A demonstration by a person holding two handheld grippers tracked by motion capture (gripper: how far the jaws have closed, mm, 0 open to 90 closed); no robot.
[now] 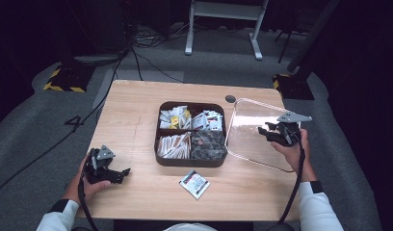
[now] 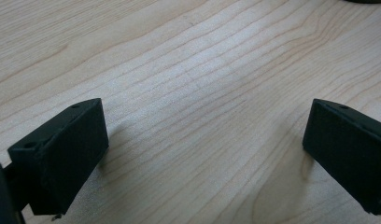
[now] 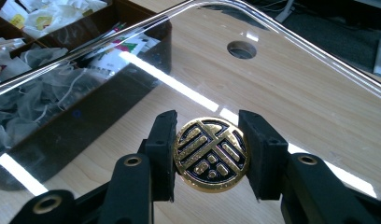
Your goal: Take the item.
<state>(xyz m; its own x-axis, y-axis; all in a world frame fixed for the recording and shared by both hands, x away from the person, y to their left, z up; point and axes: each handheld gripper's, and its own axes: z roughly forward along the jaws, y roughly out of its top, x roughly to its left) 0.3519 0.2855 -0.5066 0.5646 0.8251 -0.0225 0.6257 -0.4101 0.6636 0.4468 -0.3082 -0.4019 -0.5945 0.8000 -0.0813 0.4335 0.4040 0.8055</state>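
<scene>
A clear plastic lid (image 1: 252, 120) is tilted up, right of the brown four-compartment box (image 1: 190, 161). The lid's round gold-and-black knob (image 3: 211, 155) sits between the jaws of my right gripper (image 3: 211, 151), which is shut on it from both sides. In the high view the right gripper (image 1: 275, 135) is over the lid's right part. The box holds white sachets, wooden sticks and grey tea bags, and shows through the lid (image 3: 132, 70) in the right gripper view. My left gripper (image 1: 118, 174) rests at the table's front left, open. Its jaws (image 2: 202, 154) stand wide apart over bare wood.
A small white-and-red sachet (image 1: 194, 184) lies on the table in front of the box. A dark round cable hole (image 1: 230, 98) is in the tabletop behind the lid. Bare wood (image 1: 132, 120) stretches left of the box. Cables and a desk frame are on the floor beyond.
</scene>
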